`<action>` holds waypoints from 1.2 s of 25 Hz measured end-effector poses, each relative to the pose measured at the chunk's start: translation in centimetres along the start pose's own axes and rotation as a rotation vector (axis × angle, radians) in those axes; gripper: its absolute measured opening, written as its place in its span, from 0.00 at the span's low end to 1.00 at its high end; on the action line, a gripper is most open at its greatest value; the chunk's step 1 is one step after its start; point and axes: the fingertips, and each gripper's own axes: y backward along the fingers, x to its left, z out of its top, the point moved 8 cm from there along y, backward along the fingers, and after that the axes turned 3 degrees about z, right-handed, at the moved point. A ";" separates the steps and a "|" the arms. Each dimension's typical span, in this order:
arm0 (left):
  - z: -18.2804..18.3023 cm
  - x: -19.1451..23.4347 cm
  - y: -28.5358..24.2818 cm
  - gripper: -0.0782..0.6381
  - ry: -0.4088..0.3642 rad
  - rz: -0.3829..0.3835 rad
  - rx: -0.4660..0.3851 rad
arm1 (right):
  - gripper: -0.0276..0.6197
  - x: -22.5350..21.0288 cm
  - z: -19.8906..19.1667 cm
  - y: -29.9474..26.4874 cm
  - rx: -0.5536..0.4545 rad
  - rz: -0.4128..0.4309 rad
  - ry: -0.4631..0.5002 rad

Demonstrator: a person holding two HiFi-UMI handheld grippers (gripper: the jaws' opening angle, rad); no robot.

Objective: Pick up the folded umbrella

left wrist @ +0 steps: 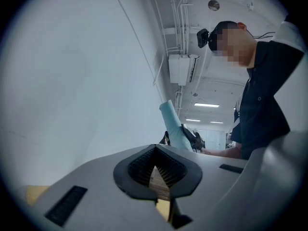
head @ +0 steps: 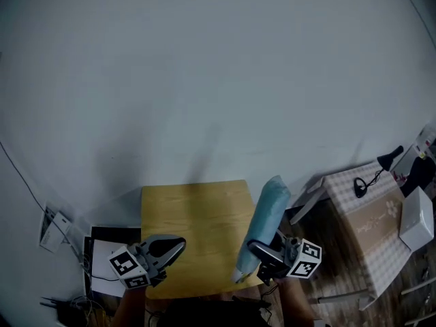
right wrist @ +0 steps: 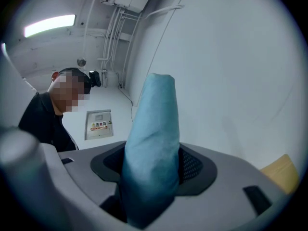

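See the right tool (head: 263, 251) gripping the folded umbrella (head: 266, 213) low down: soft sleeve, probably stiff inside and light. The left tool (head: 172, 246) is closed, empty.

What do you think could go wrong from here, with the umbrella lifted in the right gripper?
1. The right gripper grips the folded umbrella near its lower end, so the long upper part could lever it loose.
2. Its soft fabric may slip between the jaws.
3. The left gripper is shut and empty, offering no support.
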 end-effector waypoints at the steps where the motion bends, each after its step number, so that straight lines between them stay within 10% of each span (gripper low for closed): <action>1: 0.1 -1.0 0.1 0.12 0.008 -0.025 -0.021 | 0.50 0.5 0.1 0.9 -0.003 0.002 0.001; 18: -4.8 -22.9 0.7 0.12 0.048 -0.045 -0.042 | 0.50 11.9 -2.4 18.9 -0.109 0.082 -0.119; 30: -4.7 -29.6 5.1 0.12 0.029 -0.112 -0.042 | 0.50 20.8 -4.2 21.3 -0.185 0.158 -0.108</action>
